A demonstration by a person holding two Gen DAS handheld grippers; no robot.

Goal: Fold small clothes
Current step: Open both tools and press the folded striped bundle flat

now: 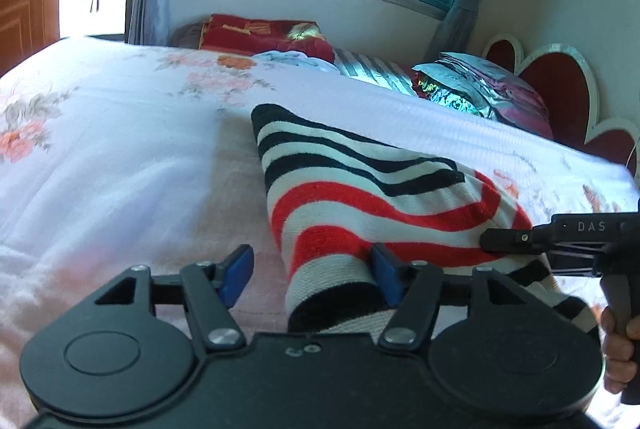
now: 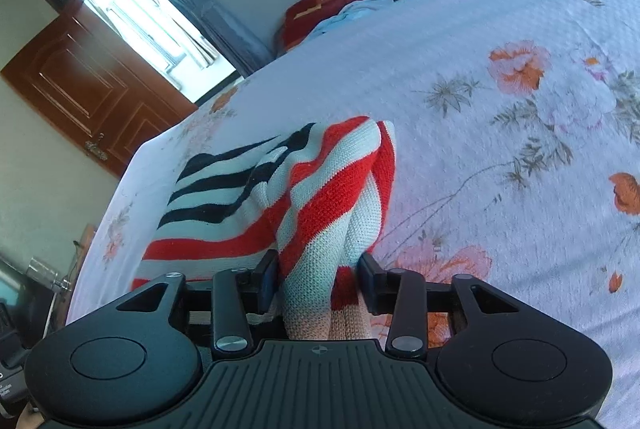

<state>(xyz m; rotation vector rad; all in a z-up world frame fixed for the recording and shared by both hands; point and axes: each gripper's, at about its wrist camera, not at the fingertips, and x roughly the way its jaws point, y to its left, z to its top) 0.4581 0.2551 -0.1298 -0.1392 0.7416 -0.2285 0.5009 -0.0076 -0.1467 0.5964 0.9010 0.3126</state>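
Note:
A small knitted garment [image 1: 360,189] with black, white and red stripes lies on the floral bedsheet [image 1: 120,149]. My left gripper [image 1: 312,275] is open, its blue pads wide apart, with the garment's near edge lying between them against the right pad. My right gripper [image 1: 504,241] comes in from the right at the garment's red-striped edge. In the right wrist view the right gripper [image 2: 320,277] has a bunched fold of the garment [image 2: 312,197] between its fingers, and the fabric rises from the bed there.
Pillows and folded bedding [image 1: 472,89] lie at the head of the bed by a heart-shaped headboard [image 1: 560,81]. A red blanket [image 1: 264,37] sits under the window. A brown door [image 2: 88,85] stands beyond the bed's far side.

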